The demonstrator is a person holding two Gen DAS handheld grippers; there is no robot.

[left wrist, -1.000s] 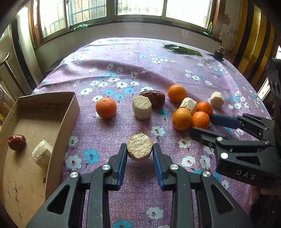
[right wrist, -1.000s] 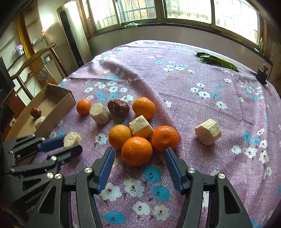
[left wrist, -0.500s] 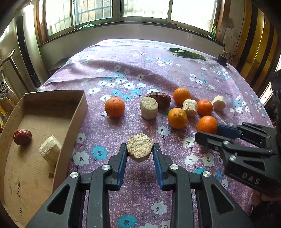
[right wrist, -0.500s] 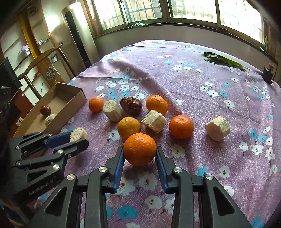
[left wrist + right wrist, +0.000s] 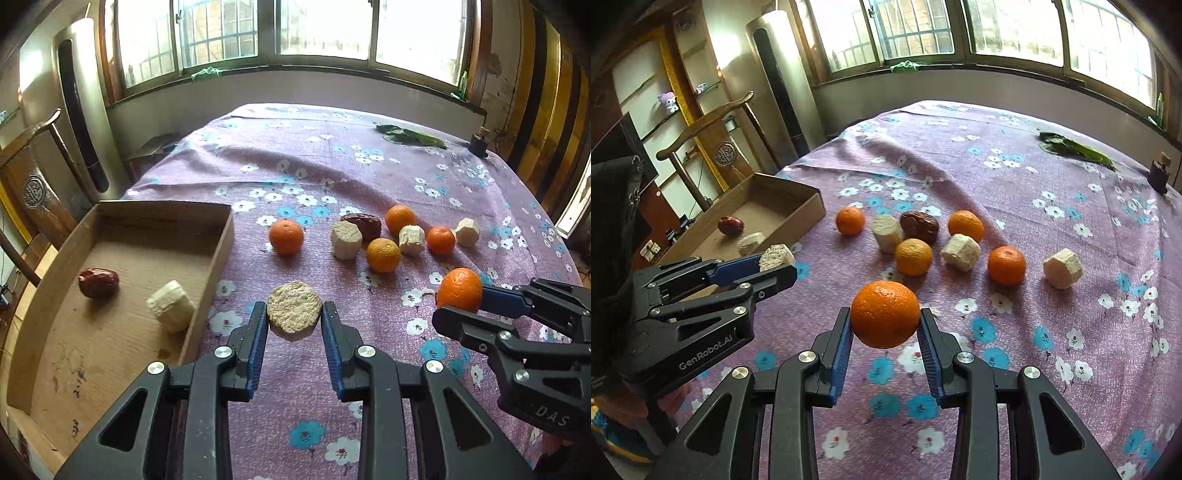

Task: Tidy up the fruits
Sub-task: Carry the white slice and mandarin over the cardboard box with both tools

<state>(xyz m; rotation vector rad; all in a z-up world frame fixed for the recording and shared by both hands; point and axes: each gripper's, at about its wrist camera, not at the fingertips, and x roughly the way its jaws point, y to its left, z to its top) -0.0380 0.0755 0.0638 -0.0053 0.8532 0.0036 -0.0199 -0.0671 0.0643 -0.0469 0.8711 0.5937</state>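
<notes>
While the left gripper [image 5: 294,317] pinches a pale fruit chunk [image 5: 294,314] near the box [image 5: 207,280], the right gripper [image 5: 885,325] squeezes an orange [image 5: 885,314].

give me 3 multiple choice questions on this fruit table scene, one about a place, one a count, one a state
1. Where is the cardboard box?
A. at the table's left edge
B. by the far window
C. on the chair

2. How many oranges lie on the tablecloth, ungripped?
A. two
B. four
C. six

3. What does the right gripper hold?
A. nothing
B. a red date
C. an orange

Answers: 1 A, the box sits left of the fruit. 2 B, four oranges rest among the pale chunks. 3 C, its fingers clamp the orange above the cloth.
</notes>
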